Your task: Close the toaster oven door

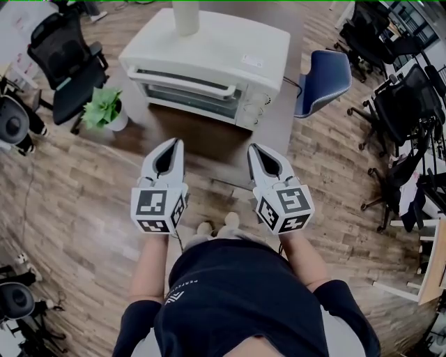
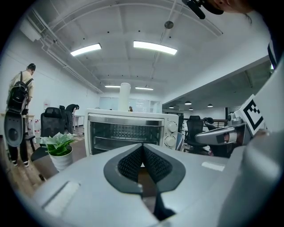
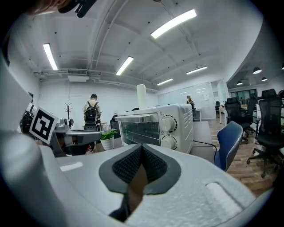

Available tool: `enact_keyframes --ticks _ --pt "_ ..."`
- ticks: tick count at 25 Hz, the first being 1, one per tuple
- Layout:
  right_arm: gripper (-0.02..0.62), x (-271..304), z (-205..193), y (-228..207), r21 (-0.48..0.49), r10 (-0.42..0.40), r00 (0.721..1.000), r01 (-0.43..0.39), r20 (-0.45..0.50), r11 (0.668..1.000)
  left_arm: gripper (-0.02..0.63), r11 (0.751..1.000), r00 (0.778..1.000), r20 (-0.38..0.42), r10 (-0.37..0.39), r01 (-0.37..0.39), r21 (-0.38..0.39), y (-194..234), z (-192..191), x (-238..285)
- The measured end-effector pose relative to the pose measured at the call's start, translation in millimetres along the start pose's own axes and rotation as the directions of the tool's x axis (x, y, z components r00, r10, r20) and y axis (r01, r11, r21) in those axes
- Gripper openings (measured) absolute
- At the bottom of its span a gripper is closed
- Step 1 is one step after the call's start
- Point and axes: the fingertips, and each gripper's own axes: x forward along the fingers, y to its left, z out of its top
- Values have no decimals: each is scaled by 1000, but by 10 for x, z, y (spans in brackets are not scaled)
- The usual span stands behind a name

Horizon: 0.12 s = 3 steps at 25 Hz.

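Note:
The white toaster oven [image 1: 209, 66] stands on a brown table [image 1: 202, 139], its glass door upright against the body with the handle [image 1: 185, 82] along the top. The oven shows straight ahead in the left gripper view [image 2: 128, 131] and in the right gripper view [image 3: 153, 128]. My left gripper [image 1: 172, 146] [image 2: 143, 146] and right gripper [image 1: 256, 150] [image 3: 141, 146] hover side by side over the table's near edge, well short of the oven. Both are shut with nothing between the pads.
A small potted plant [image 1: 104, 108] sits left of the oven. A white cylinder [image 1: 185, 17] stands on the oven's top. A blue chair [image 1: 324, 80] is at the table's right, black office chairs [image 1: 66, 56] around. A person with a backpack [image 2: 17, 111] stands far left.

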Motion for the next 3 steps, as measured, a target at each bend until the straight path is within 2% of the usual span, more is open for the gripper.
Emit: enact_keyframes --ticks 3 --pt "2 12 15 39 -8 10 1000 -10 -2 1000 0 1000 1000 -2 6 -6 -6 21 2 -43"
